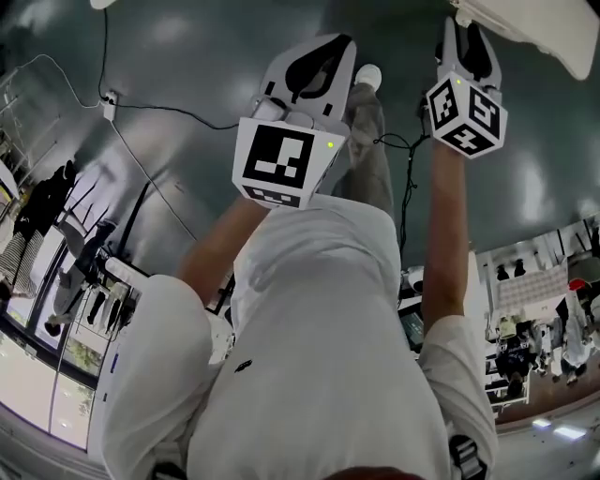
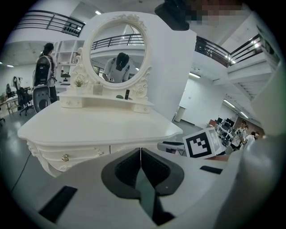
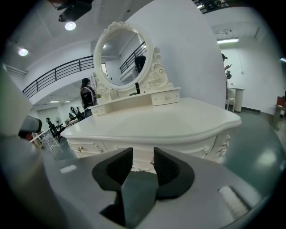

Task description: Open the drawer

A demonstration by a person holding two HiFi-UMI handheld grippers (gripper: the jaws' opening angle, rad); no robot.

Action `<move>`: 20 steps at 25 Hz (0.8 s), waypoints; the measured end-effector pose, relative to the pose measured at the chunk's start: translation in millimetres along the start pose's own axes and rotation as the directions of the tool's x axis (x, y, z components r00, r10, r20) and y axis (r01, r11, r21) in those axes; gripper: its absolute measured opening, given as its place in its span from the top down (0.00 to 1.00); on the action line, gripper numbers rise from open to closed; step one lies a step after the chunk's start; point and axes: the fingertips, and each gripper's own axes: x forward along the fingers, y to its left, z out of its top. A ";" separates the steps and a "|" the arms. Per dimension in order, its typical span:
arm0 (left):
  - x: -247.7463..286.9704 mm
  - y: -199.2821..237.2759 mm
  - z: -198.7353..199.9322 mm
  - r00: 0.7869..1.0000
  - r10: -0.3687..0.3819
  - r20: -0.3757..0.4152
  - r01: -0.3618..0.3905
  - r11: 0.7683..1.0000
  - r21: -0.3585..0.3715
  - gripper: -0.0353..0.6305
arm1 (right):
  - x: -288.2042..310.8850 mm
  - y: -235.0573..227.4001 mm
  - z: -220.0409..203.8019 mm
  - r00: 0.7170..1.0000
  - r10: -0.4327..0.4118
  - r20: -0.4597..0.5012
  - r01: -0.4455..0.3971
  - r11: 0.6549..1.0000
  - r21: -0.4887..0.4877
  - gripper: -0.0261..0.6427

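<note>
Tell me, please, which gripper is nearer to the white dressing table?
Right. The right gripper is just short of the dressing table, jaws apart and empty; the left gripper hangs further back from it, jaws together.

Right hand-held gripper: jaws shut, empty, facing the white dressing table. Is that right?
No. The right gripper view shows the right hand-held gripper with its jaws apart, not shut; it is empty and faces the white dressing table.
</note>
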 end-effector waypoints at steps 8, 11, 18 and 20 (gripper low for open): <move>-1.5 4.2 -6.1 1.000 -0.005 -0.029 0.006 1.000 0.020 0.93 | 23.3 -10.0 -33.2 0.998 -0.029 -0.054 0.028 1.000 -0.009 0.73; -1.8 1.3 -6.2 0.999 -0.007 -0.033 0.008 1.000 0.021 0.93 | 28.9 -14.8 -38.2 0.997 -0.032 -0.063 0.031 0.999 -0.013 0.72; 1.2 -0.9 -7.1 0.999 -0.012 -0.035 0.012 1.000 0.012 0.93 | 45.4 -20.6 -38.8 0.997 -0.045 -0.066 0.044 0.999 -0.011 0.69; 0.4 -1.3 -8.0 0.999 -0.011 -0.035 0.011 1.000 0.013 0.93 | 49.0 -21.5 -41.8 0.996 -0.050 -0.072 0.049 0.999 -0.010 0.67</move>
